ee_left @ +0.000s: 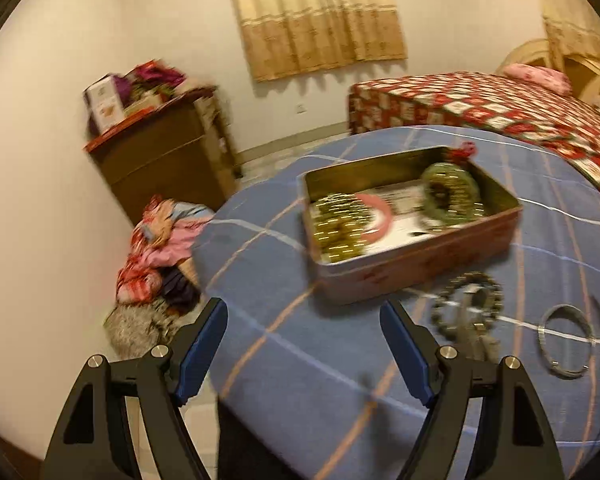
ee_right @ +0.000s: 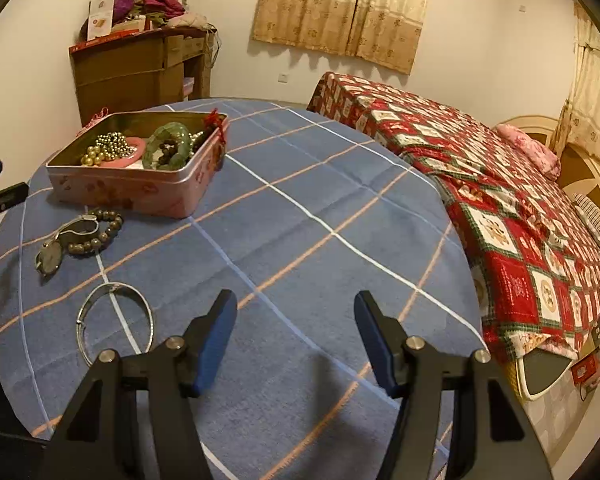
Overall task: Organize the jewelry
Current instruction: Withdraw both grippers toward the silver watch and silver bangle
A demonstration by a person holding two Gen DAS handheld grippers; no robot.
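A pink tin box [ee_left: 416, 264] [ee_right: 140, 190] stands open on the blue checked table. It holds gold beads [ee_right: 110, 148], a pink bangle [ee_right: 134, 152] and a green bracelet [ee_right: 168, 148]. A brown bead bracelet [ee_right: 100, 232] lies in front of the tin with a wristwatch [ee_right: 56, 250] across it; both show in the left wrist view [ee_left: 468, 304]. A silver bangle [ee_right: 114, 320] [ee_left: 566, 340] lies nearer. My left gripper [ee_left: 304, 316] is open and empty, hovering before the tin. My right gripper [ee_right: 296, 304] is open and empty over bare cloth, right of the silver bangle.
A bed with a red patchwork quilt [ee_right: 500, 208] runs along the table's right side. A brown cabinet [ee_right: 140, 68] piled with things stands by the far wall. A heap of clothes [ee_left: 156, 256] lies on the floor left of the table [ee_right: 300, 200].
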